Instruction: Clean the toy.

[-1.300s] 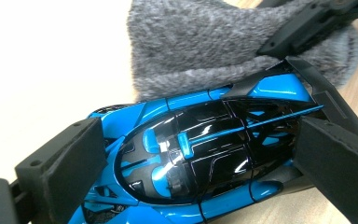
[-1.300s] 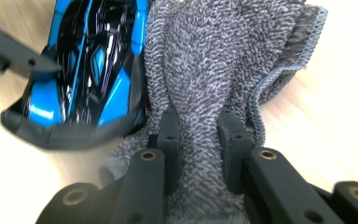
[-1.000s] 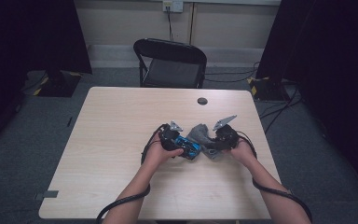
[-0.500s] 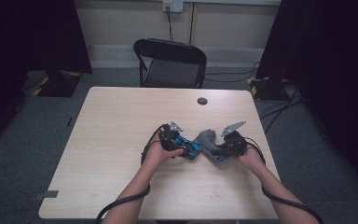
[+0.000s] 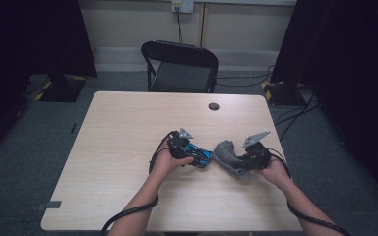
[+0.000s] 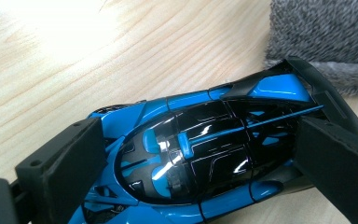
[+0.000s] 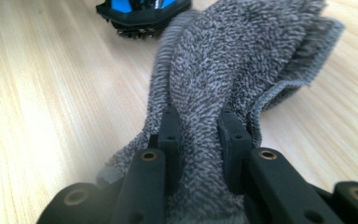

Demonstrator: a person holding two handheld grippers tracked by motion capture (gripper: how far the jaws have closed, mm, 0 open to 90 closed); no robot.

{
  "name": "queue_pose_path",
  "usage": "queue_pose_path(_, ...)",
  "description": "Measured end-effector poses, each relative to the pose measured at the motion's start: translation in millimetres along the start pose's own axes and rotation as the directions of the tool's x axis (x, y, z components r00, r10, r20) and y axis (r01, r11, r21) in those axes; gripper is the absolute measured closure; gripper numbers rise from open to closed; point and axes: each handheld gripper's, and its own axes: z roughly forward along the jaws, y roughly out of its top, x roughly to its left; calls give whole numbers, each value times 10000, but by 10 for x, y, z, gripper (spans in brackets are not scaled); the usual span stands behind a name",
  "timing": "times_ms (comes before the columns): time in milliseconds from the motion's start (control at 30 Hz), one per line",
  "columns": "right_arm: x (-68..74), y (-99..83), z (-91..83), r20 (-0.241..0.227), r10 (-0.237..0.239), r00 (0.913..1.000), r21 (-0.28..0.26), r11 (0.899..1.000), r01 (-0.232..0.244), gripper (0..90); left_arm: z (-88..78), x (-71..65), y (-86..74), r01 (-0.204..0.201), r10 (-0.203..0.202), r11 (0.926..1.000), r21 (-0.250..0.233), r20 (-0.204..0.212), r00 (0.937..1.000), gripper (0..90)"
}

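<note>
A blue and black toy car (image 5: 199,156) (image 6: 200,154) rests on the wooden table (image 5: 128,132), with my left gripper (image 5: 189,155) (image 6: 200,158) shut on its sides. Its rear end (image 7: 142,14) pokes in at the top of the right gripper view. Just right of the car lies a grey fluffy cloth (image 5: 229,156) (image 7: 233,70) (image 6: 321,37), bunched and partly lifted. My right gripper (image 5: 243,164) (image 7: 199,140) is shut on a fold of that cloth, its jaws squeezing the pile. Cloth and car sit close together, the cloth's edge beside the car's tail.
A small dark round cap (image 5: 213,106) sits in the table near its far edge. A black folding chair (image 5: 179,66) stands behind the table. Cables trail from both grippers off the near edge. Dark curtains flank the room.
My right gripper has drawn the cloth to the right, off the car, so the two now lie side by side. The left gripper and the car have stayed put.
</note>
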Motion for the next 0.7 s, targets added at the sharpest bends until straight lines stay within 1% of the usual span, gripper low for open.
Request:
queue_pose_path(67, -37, -1, -35, 142, 225, 9996, -163, 9996, -223, 748, 0, 0, -6, 8, -8, 10000, -45, -11, 10000, 22)
queue_pose_path(100, -55, 10, -48, 145, 263, 9995, -267, 9993, -259, 748, 0, -2, -7, 16, -17, 10000, -58, -15, 10000, 22)
queue_pose_path(167, -84, 66, -66, 333, 313, 9990, -390, 9988, -300, 748, 2, -4, -9, 22, -22, 10000, -91, -6, 10000, 22)
queue_pose_path(300, -144, 253, -66, 612, 241, 9978, -566, 9982, -207, 749, 1, -1, -10, 6, -6, 10000, -90, -4, 10000, 22)
queue_pose_path(400, -205, 417, -48, 857, 329, 9958, -731, 9970, -266, 749, 0, -2, -14, -35, 35, 9999, -124, -39, 10000, 22)
queue_pose_path(467, -247, 525, -27, 943, 524, 9942, -992, 9941, -430, 749, -3, -1, -16, -71, 70, 9999, -122, -38, 10000, 22)
queue_pose_path(533, -280, 635, 10, 1053, 557, 9929, -1151, 9924, -435, 750, -4, -4, -21, -42, 41, 9999, -123, -29, 10000, 22)
queue_pose_path(633, -317, 788, 113, 1076, 572, 9925, -1112, 9928, -451, 750, -2, -6, -28, -22, 22, 9998, -197, -16, 10000, 22)
queue_pose_path(700, -322, 877, 202, 1250, 425, 9913, -959, 9949, -306, 749, -1, -7, -29, -23, 22, 9998, -210, -15, 10000, 22)
